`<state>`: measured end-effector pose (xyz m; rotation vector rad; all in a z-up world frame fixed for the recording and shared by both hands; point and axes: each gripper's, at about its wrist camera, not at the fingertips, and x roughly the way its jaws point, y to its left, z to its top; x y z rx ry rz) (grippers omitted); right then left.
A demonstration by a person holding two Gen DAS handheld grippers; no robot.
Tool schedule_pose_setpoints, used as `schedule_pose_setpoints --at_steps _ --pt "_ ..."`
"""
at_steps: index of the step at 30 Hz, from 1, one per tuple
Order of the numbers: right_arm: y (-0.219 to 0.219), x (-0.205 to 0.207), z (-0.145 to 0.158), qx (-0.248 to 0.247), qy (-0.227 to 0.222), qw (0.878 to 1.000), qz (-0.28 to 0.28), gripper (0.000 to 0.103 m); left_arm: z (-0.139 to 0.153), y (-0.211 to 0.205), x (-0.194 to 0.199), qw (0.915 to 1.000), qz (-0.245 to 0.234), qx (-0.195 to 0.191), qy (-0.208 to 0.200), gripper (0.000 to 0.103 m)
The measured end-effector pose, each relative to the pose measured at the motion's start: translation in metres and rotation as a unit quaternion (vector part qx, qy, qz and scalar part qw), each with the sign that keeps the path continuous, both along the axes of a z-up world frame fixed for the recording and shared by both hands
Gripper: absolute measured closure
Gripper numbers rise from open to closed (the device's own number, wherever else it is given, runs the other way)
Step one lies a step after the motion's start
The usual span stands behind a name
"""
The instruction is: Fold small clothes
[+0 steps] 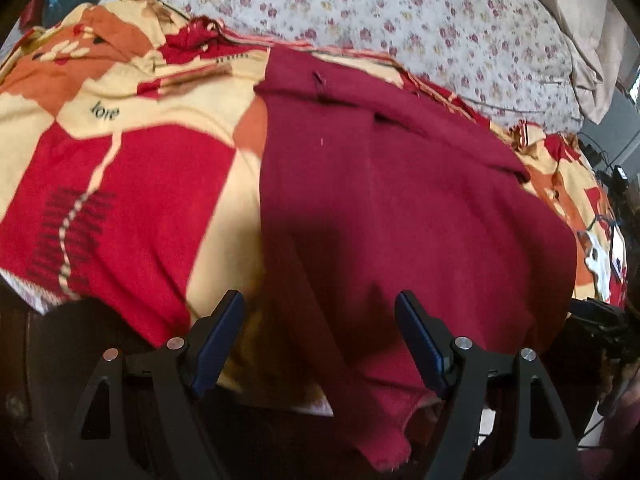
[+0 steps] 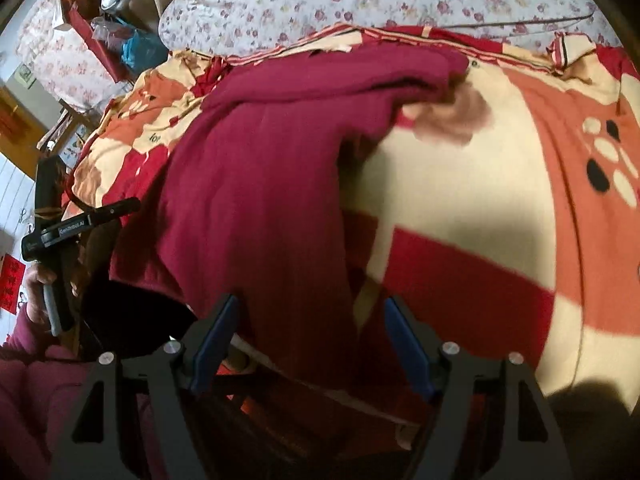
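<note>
- Floral sheet (image 1: 400, 12) covers the bed at 12 o'clock in both views; nearer lies a blanket (image 1: 140, 184) in red, cream and orange blocks (the word "love" is printed on a cream patch).
- Maroon garment (image 1: 400, 208) is spread on the blanket, filling the middle to 3 o'clock of the left view, its near part hanging over the bed edge at 6 o'clock.
- Left gripper (image 1: 320, 340) has its fingers spread wide, holding nothing; a strip of the garment runs between them, though whether it touches the pads is unclear.
- Right gripper (image 2: 308, 344) is likewise released, the garment's hanging end lying between its fingers.
- From the right view, the left gripper appears at 9 o'clock, gripped by a hand (image 2: 40, 292).
</note>
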<state>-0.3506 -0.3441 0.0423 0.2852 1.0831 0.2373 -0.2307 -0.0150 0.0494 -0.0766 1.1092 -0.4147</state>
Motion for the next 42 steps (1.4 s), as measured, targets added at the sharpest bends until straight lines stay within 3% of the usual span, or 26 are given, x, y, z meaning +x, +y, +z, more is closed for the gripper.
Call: schedule_pose_setpoints --at_steps 5,9,12,15,17,18,20,22,27,32,39,42 --pt "0.004 -0.010 -0.013 0.009 0.008 1.000 0.003 0.025 -0.012 0.001 -0.009 0.9995 0.003 -0.003 0.032 0.044" --pt "0.014 -0.014 -0.015 0.002 0.008 1.000 0.020 0.026 -0.014 0.000 -0.014 0.9995 0.001 0.007 0.032 0.044" --pt "0.013 -0.014 -0.016 0.007 0.003 1.000 0.020 0.036 -0.018 0.001 -0.015 0.9991 -0.001 0.012 0.040 0.044" --pt "0.009 -0.010 -0.020 0.015 0.007 1.000 0.006 0.053 -0.022 0.000 -0.016 0.9988 -0.006 0.010 0.048 0.047" --pt "0.007 -0.007 -0.025 0.019 0.013 1.000 0.001 0.075 -0.024 0.000 -0.016 0.9983 -0.013 0.011 0.055 0.063" --pt "0.007 -0.006 -0.026 0.019 0.016 1.000 0.001 0.079 -0.026 -0.001 -0.016 0.9980 -0.018 0.011 0.059 0.068" --pt "0.009 -0.007 -0.024 0.016 0.011 1.000 0.005 0.090 -0.028 -0.003 -0.016 0.9971 -0.029 0.014 0.069 0.095" --pt "0.011 -0.010 -0.020 0.013 0.005 1.000 0.013 0.092 -0.027 -0.003 -0.019 0.9967 -0.038 0.014 0.070 0.103" --pt "0.012 -0.022 0.000 0.062 -0.006 0.998 0.028 0.093 0.008 0.018 -0.034 0.9983 -0.035 -0.029 0.035 0.103" --pt "0.017 -0.043 0.021 0.117 -0.022 0.992 0.050 0.094 0.040 0.038 -0.049 0.9984 -0.038 -0.041 -0.002 0.103" --pt "0.025 -0.044 0.000 0.118 0.003 0.992 0.045 0.097 0.021 0.039 -0.047 0.9993 -0.027 -0.021 0.011 0.103" --pt "0.026 -0.040 -0.004 0.113 0.012 0.992 0.046 0.093 0.018 0.040 -0.046 0.9993 -0.024 -0.024 0.013 0.103"
